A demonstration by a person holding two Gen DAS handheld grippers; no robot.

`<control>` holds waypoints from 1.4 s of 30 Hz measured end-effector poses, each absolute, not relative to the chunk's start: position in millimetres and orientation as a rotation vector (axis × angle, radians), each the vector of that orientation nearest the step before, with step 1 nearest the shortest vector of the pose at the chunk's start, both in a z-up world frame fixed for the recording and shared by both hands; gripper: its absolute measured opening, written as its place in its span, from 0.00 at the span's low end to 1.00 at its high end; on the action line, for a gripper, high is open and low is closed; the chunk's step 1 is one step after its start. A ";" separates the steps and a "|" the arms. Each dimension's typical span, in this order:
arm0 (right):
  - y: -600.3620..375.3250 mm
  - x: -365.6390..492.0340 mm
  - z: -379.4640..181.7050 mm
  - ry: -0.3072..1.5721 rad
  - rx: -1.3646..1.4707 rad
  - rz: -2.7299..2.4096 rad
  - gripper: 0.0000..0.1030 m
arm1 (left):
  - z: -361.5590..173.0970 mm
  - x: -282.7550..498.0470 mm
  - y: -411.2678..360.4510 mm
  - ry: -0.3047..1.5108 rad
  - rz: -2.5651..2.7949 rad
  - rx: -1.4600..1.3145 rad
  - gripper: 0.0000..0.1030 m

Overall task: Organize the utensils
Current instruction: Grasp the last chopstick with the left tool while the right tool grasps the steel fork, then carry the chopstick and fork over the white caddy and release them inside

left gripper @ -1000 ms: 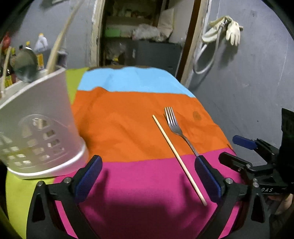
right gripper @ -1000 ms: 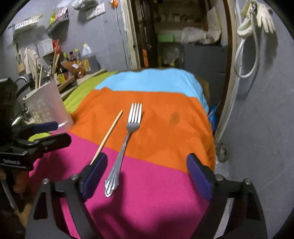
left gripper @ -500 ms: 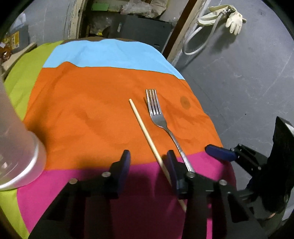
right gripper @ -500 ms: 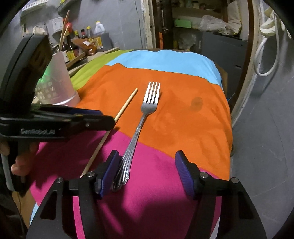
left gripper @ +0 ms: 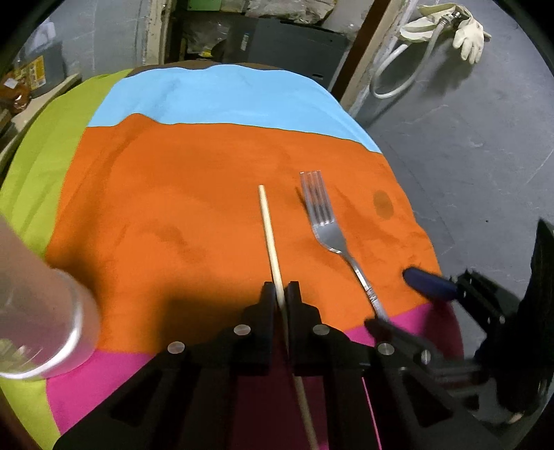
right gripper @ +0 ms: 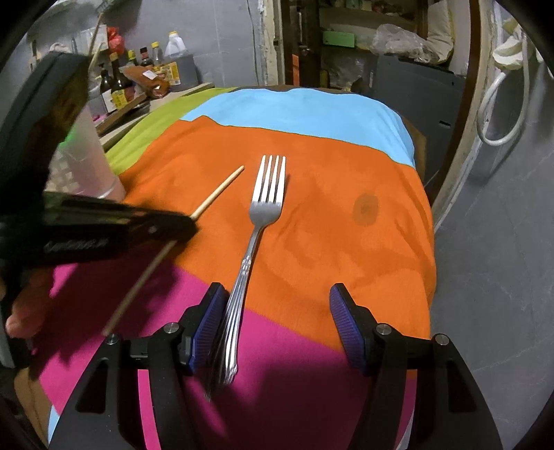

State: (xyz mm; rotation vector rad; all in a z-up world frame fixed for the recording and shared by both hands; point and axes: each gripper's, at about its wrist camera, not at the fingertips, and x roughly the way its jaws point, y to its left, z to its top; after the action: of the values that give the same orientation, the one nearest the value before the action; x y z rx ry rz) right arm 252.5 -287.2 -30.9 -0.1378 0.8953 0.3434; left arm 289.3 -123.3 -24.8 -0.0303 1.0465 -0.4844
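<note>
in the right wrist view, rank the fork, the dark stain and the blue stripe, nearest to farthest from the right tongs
1. fork: handle between the right tongs, against the left pad.
2. dark stain: on the orange band, ahead and right.
3. blue stripe: far end of the cloth.

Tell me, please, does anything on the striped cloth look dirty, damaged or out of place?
One thing stands out: a round dark stain on the orange stripe of the cloth, to the right of the fork. It looks like a damp or greasy spot. Nothing looks damaged or spilled.

striped cloth (left gripper: 194,194) | glove (left gripper: 467,29) | hose (left gripper: 398,72) | bottles (right gripper: 138,79)
</note>
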 end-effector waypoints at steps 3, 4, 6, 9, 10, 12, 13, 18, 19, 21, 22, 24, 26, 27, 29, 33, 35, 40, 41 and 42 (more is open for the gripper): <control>-282.0 265.4 -31.7 0.897 -0.146 0.337 0.52 | -26.3 284.0 -116.5 1.044 -0.475 -0.030 0.04; -280.5 268.8 -31.9 0.897 -0.145 0.338 0.50 | -25.9 281.5 -113.5 1.046 -0.472 -0.029 0.04; -277.4 278.8 -31.7 0.900 -0.141 0.347 0.46 | -23.9 277.1 -107.3 1.054 -0.465 -0.026 0.03; -272.6 293.2 -30.9 0.906 -0.135 0.352 0.40 | -22.5 273.7 -97.5 1.063 -0.444 -0.039 0.03; -270.6 297.6 -31.0 0.908 -0.130 0.355 0.39 | -22.4 272.9 -95.1 1.064 -0.438 -0.043 0.03; -264.9 306.1 -31.3 0.909 -0.126 0.356 0.37 | -21.9 271.3 -93.2 1.062 -0.431 -0.042 0.03; -262.7 310.8 -31.7 0.911 -0.125 0.357 0.35 | -21.5 271.1 -93.4 1.063 -0.430 -0.040 0.03; -259.0 325.2 -30.5 0.930 -0.104 0.366 0.29 | -19.4 272.9 -100.6 1.076 -0.437 0.020 0.03; -259.2 328.3 -30.3 0.933 -0.093 0.369 0.28 | -20.0 274.9 -101.2 1.084 -0.439 0.028 0.03; -257.9 331.6 -30.6 0.932 -0.075 0.369 0.24 | -20.2 279.9 -102.6 1.102 -0.445 0.035 0.03; -257.2 332.7 -30.9 0.931 -0.068 0.365 0.23 | -19.9 283.6 -102.7 1.112 -0.450 0.042 0.03; -254.0 332.9 -30.8 0.930 -0.069 0.359 0.22 | -19.8 288.7 -102.6 1.128 -0.454 0.046 0.03; -252.4 331.8 -30.7 0.926 -0.069 0.348 0.22 | -19.8 293.7 -102.6 1.140 -0.453 0.042 0.03; -252.5 330.6 -30.7 0.921 -0.065 0.343 0.22 | -19.7 293.8 -102.9 1.138 -0.450 0.042 0.03; -252.9 327.8 -30.0 0.906 -0.052 0.333 0.21 | -19.7 290.4 -103.9 1.121 -0.440 0.055 0.03; -253.1 307.9 -16.2 0.821 -0.048 0.329 0.21 | -20.5 276.5 -101.9 1.068 -0.422 0.049 0.03; -250.5 295.2 -6.9 0.766 -0.059 0.332 0.21 | -18.5 267.2 -98.8 1.035 -0.435 0.016 0.03; -242.9 254.2 12.8 0.606 -0.106 0.312 0.21 | 0.2 236.2 -80.3 0.849 -0.439 -0.086 0.03; -242.9 246.0 16.5 0.572 -0.104 0.306 0.21 | 3.2 231.1 -76.6 0.819 -0.444 -0.106 0.03; -243.1 238.1 20.1 0.540 -0.096 0.302 0.21 | 6.5 226.5 -73.3 0.789 -0.444 -0.123 0.03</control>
State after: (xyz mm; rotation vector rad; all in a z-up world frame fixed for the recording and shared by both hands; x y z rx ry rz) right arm 238.1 -243.1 20.1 -0.0965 0.5396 0.3024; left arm 226.5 -73.3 6.5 -0.1230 0.7887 -0.4442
